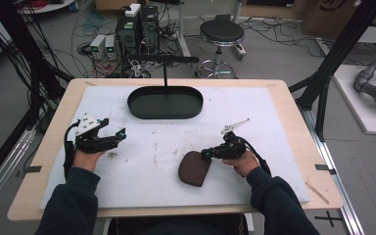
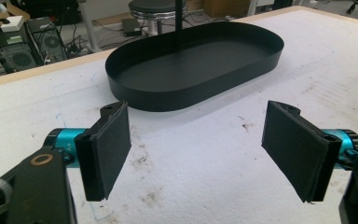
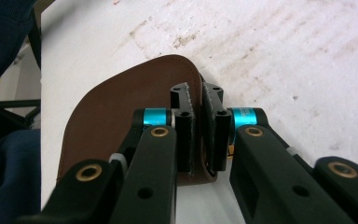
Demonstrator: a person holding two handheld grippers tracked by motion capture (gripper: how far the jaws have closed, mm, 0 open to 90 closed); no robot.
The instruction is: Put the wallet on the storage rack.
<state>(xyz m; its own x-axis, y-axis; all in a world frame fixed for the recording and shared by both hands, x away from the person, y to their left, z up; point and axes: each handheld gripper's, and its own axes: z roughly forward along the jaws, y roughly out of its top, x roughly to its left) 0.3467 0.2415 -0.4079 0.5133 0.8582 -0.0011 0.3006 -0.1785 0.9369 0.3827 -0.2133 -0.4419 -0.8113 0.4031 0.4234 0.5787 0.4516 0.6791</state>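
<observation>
Jaws of the right gripper (image 3: 196, 135) are clenched on the edge of a flat brown leather piece (image 3: 121, 112), its rim pinched between the two black pads, as the right gripper view shows from close behind. From the high view the right gripper (image 1: 206, 153) sits at the right front of the worktop (image 1: 284, 98), held in the person's right hand (image 1: 242, 161), and the brown leather piece (image 1: 194, 169) lies flat on the white mat (image 1: 254, 112) just to its left, with its near end pointing toward the person. Whether the piece is lifted at the pinched edge cannot be told. The left gripper (image 1: 122, 133) is held in the left hand (image 1: 87, 157) at the left front of the mat, well apart from the leather piece. Its jaws stand wide apart with nothing between them; in the left gripper view the left gripper (image 2: 209, 154) hangs over bare, stained white mat (image 2: 191, 163), its two pads angled outward. Beyond them lies a black oval tray (image 2: 261, 51) with a low wall and a thin black upright post (image 2: 179, 18) rising from its middle. The high view places this black oval tray (image 1: 134, 105) at the far centre of the mat, apart from both grippers. Behind the worktop, on the floor, stand a round black stool (image 1: 221, 32) and some computer towers (image 1: 138, 29) among loose cables.
</observation>
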